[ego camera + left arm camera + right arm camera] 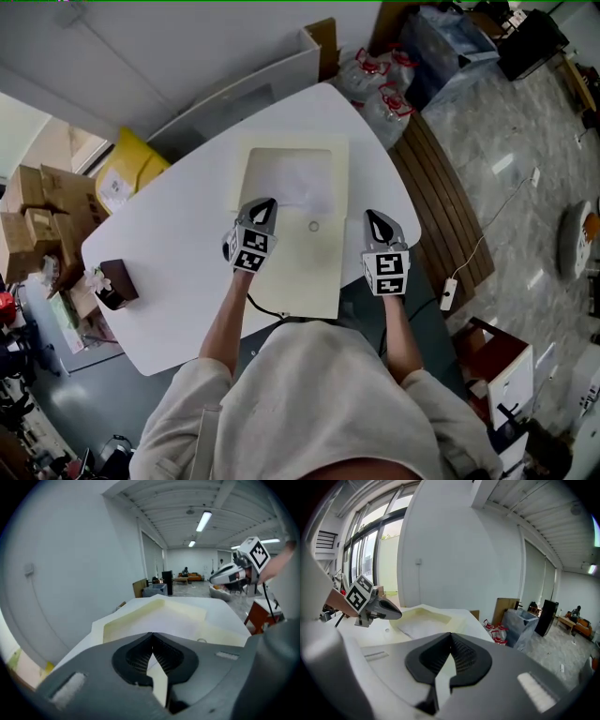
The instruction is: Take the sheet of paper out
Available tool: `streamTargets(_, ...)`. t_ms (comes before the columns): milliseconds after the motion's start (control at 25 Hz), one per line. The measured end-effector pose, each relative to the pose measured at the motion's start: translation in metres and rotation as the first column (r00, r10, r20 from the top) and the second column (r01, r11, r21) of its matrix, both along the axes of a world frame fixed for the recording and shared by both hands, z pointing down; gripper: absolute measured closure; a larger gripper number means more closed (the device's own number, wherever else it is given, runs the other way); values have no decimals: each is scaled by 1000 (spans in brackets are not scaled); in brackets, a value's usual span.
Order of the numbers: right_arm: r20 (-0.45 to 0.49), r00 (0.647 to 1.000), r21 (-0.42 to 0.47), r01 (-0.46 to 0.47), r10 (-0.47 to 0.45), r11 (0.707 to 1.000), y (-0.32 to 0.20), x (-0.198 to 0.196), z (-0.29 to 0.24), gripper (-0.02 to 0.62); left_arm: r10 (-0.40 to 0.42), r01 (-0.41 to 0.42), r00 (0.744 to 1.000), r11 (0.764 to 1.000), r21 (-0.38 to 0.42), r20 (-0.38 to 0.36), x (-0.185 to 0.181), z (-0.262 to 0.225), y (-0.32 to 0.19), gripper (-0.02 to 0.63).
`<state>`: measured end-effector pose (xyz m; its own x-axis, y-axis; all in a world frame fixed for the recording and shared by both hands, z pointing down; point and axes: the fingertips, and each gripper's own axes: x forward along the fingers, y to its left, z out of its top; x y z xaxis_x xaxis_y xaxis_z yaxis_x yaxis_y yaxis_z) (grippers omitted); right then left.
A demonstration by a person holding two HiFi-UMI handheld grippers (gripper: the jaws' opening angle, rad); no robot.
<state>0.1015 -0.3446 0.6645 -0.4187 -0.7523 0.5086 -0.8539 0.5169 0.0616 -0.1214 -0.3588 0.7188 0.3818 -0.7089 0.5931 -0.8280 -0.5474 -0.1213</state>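
Observation:
A cream paper folder (pixel 298 267) lies open on the white table (pixel 169 244) in front of me. A white sheet of paper (pixel 298 183) rests in its far half, and a small round clasp (pixel 313 226) sits near the middle. My left gripper (pixel 265 204) hovers shut and empty over the folder's left edge, just short of the sheet. My right gripper (pixel 375 218) is shut and empty too, off the folder's right edge. The left gripper view shows the folder (pixel 140 613) ahead of the closed left gripper (pixel 152 634). The right gripper view has the sheet (pixel 424 626) beyond the right gripper (pixel 451 635).
A small brown box with a flower (pixel 117 284) stands at the table's left end. Cardboard boxes (pixel 37 220) and a yellow bag (pixel 127 169) lie on the floor to the left. A wooden bench (pixel 450 206) and plastic bags (pixel 380 80) flank the right side.

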Motion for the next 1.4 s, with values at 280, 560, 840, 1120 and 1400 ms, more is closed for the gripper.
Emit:
streamTargets(280, -38, 999, -19, -9, 8, 1000, 11, 13, 10, 594, 246, -256, 926, 967, 0, 287, 31, 23, 6, 601)
streamTargets(560, -45, 999, -26, -29, 28, 999, 18, 26, 16, 594, 406, -447, 741, 893, -59, 534, 39, 48, 20, 601)
streamTargets(840, -47, 999, -39, -19, 17, 999, 23, 28, 21, 594, 393, -420, 733, 904, -86, 555, 37, 63, 11, 463)
streamTargets(1120, -33, 999, -56, -32, 30, 998, 21, 40, 26, 594, 404, -442, 686, 892, -94, 606, 43, 68, -1, 448)
streamTargets(1400, -30, 999, -69, -37, 35, 997, 22, 49, 32, 594, 401, -436, 687, 895, -97, 606, 43, 73, -7, 457)
